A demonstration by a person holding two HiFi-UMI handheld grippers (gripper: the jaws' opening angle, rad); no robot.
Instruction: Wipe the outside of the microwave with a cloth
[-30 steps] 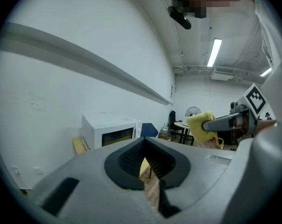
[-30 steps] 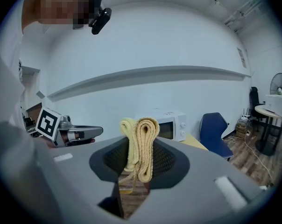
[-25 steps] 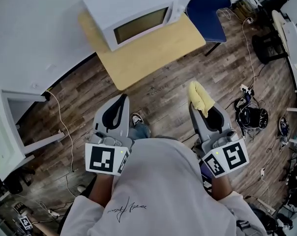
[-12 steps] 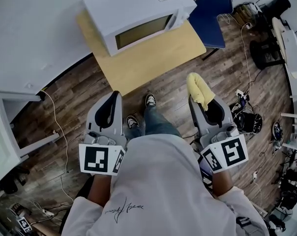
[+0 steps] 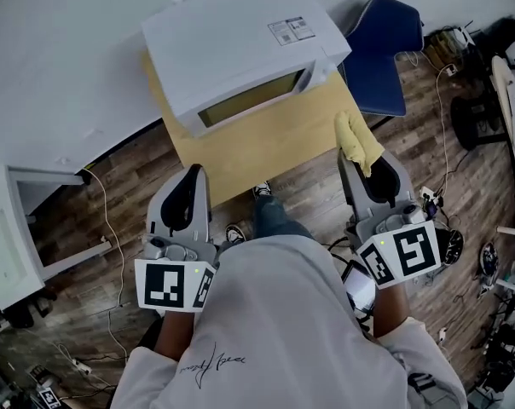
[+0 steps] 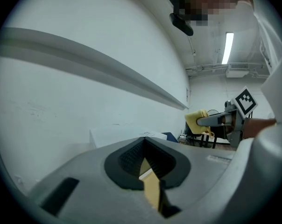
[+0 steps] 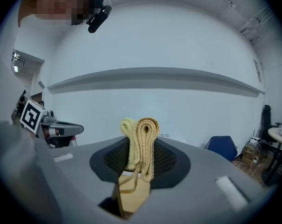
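Note:
A white microwave point(image 5: 240, 54) stands on a light wooden table point(image 5: 266, 139), its dark door window facing me. My right gripper point(image 5: 360, 156) is shut on a folded yellow cloth point(image 5: 356, 141), which sticks up between the jaws over the table's right corner, short of the microwave. The cloth point(image 7: 141, 146) fills the jaw gap in the right gripper view. My left gripper point(image 5: 192, 175) hovers near the table's front left corner, jaws shut with nothing between them. In the left gripper view the microwave top point(image 6: 127, 136) shows just beyond the left gripper point(image 6: 145, 162).
A blue chair point(image 5: 381, 54) stands to the right of the table. A white cabinet point(image 5: 10, 228) sits at the left. Cables and gear point(image 5: 488, 254) litter the wooden floor at the right. A white wall runs behind the microwave.
The person has stepped toward the table. Both grippers moved forward, and the cloth now reaches over the table's right corner.

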